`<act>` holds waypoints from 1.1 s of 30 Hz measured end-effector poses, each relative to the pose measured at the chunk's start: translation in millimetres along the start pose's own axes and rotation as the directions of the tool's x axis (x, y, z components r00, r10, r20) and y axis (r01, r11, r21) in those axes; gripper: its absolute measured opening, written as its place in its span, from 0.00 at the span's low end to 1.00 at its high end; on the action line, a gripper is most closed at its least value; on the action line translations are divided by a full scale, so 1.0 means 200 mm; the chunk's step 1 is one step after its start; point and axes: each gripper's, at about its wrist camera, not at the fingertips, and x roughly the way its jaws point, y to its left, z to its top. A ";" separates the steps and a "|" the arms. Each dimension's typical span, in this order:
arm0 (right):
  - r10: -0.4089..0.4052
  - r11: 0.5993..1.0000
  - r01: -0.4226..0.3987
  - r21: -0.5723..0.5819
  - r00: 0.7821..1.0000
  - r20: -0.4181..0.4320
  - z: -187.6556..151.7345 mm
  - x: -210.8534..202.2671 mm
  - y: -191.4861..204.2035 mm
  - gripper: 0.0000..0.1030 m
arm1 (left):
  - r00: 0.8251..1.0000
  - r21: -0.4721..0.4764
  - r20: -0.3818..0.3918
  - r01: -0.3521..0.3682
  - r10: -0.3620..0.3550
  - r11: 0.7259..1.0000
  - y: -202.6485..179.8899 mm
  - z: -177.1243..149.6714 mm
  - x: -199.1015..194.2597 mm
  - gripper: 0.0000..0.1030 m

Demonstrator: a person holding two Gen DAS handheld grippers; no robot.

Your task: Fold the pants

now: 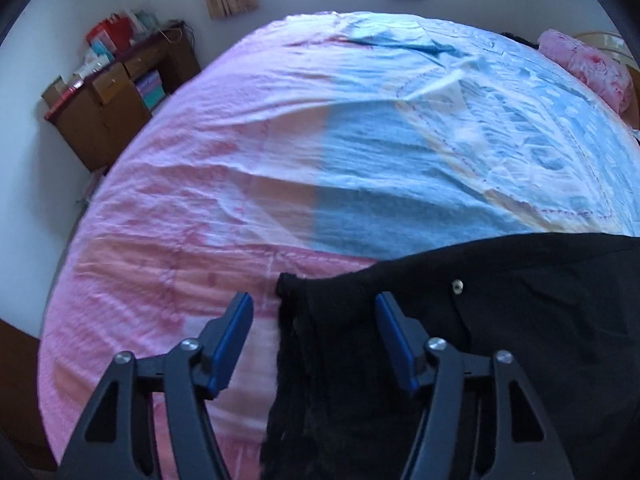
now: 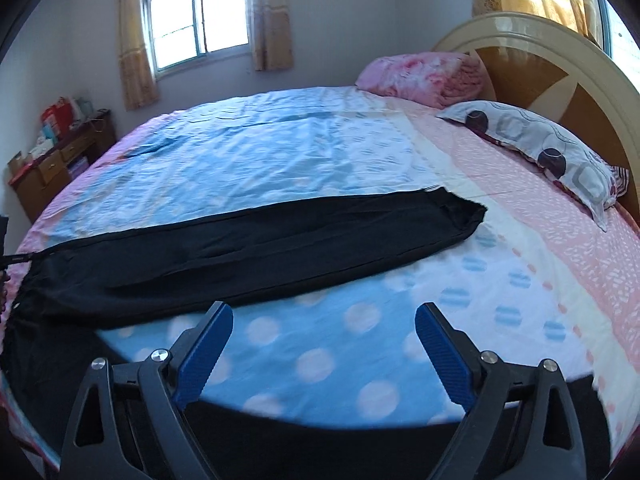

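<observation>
A pair of black pants lay stretched flat across the bed, running lengthwise from the near left edge toward the headboard side, the two legs stacked one over the other. The far end stopped just short of the pink strip of the bedsheet, well apart from the patterned pillow and the folded pink blanket by the headboard.

The left claw hung over the left end of the pants, pointing steeply down. Its blue pads stood partly apart, and the frayed dark edge of the fabric sat in the gap between them; neither pad pressed on the cloth, so it gripped nothing. A small metal button showed on the fabric just beyond the right finger.

The right claw stood wide open above the blue, white-dotted part of the sheet, nearer the bed's edge than the pants, with only bedding between its pads. The lower edge of the pants lay just beyond its left fingertip, not touching that I could see.

A wooden desk piled with boxes stood against the far wall beside the curtained window.
</observation>
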 end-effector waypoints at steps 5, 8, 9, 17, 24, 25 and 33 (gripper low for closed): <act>-0.006 0.998 0.010 0.059 0.997 -0.077 0.18 0.23 -0.24 0.70 | 0.999 0.013 -0.006 0.052 -0.052 0.999 -0.02 0.01 0.03 0.43; -0.028 0.993 0.037 0.109 0.996 -0.085 0.28 0.34 -0.40 0.70 | 0.998 0.043 -0.021 0.062 -0.061 0.997 -0.04 0.02 0.04 0.38; -0.036 0.991 0.047 0.128 0.995 -0.091 0.33 0.39 -0.47 0.70 | 0.998 0.046 -0.026 0.061 -0.060 0.997 -0.05 0.03 0.05 0.37; -0.084 0.981 0.113 0.159 0.980 -0.181 0.65 0.81 -0.76 0.70 | 0.997 0.044 -0.059 0.055 -0.052 0.998 -0.06 0.06 0.08 0.36; 0.004 0.983 0.055 0.174 0.948 -0.319 0.75 1.16 -0.85 0.70 | 0.997 0.027 -0.050 0.056 -0.054 0.998 -0.05 0.05 0.08 0.36; 0.025 0.983 0.040 0.179 0.938 -0.346 0.74 1.20 -0.84 0.69 | 0.998 0.029 -0.048 0.052 -0.051 0.998 -0.05 0.04 0.08 0.36; 0.033 0.992 0.013 0.127 0.934 -0.355 0.71 1.16 -0.79 0.07 | 0.998 0.071 -0.015 0.057 -0.056 0.996 -0.10 0.04 0.03 0.21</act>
